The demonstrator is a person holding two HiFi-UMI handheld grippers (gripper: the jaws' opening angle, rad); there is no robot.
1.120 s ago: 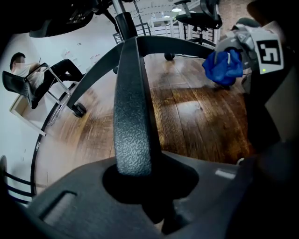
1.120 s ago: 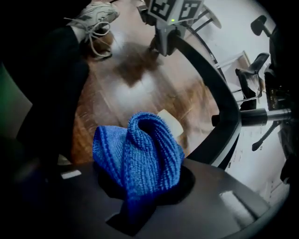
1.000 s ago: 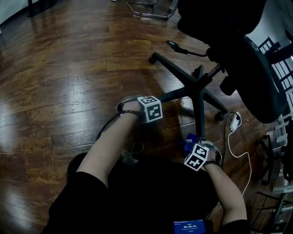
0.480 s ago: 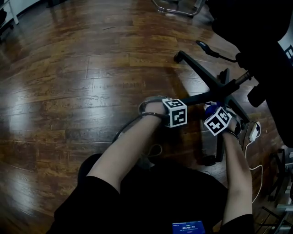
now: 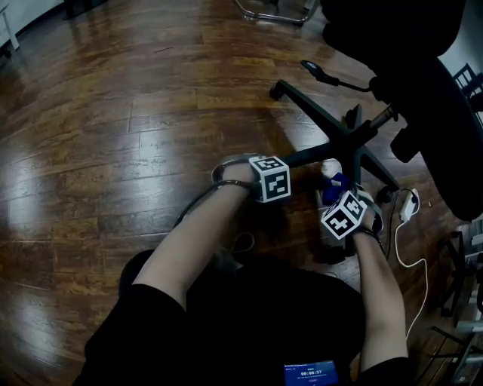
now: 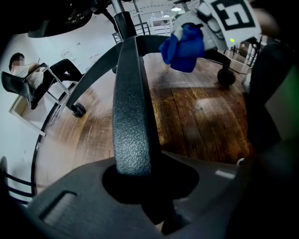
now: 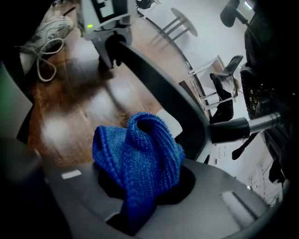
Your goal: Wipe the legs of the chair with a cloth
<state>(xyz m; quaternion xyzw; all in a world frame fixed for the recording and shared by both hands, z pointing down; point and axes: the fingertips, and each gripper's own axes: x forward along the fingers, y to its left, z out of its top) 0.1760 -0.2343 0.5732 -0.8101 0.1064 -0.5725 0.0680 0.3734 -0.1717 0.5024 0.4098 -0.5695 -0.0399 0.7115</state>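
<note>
A black office chair stands on its five-star base [image 5: 349, 142], the seat [image 5: 445, 113] overhanging at the right. My left gripper [image 5: 282, 167] is shut on the leg that points toward me; that textured leg [image 6: 131, 102] runs up out of the jaws in the left gripper view. My right gripper [image 5: 337, 193] is shut on a bunched blue cloth [image 5: 334, 183], held just right of that leg near the hub. In the right gripper view the cloth [image 7: 138, 158] bulges out of the jaws in front of the curved leg [image 7: 163, 93].
A white power strip [image 5: 408, 205] with its cable lies on the wood floor right of the base. A white sneaker [image 7: 49, 28] sits near the left gripper. Metal racks [image 5: 460, 264] stand at the right edge, another chair frame [image 5: 275, 13] at the top.
My right gripper carried the blue cloth from low by the near leg's outer end up toward the hub. The left gripper kept its hold on the leg.
</note>
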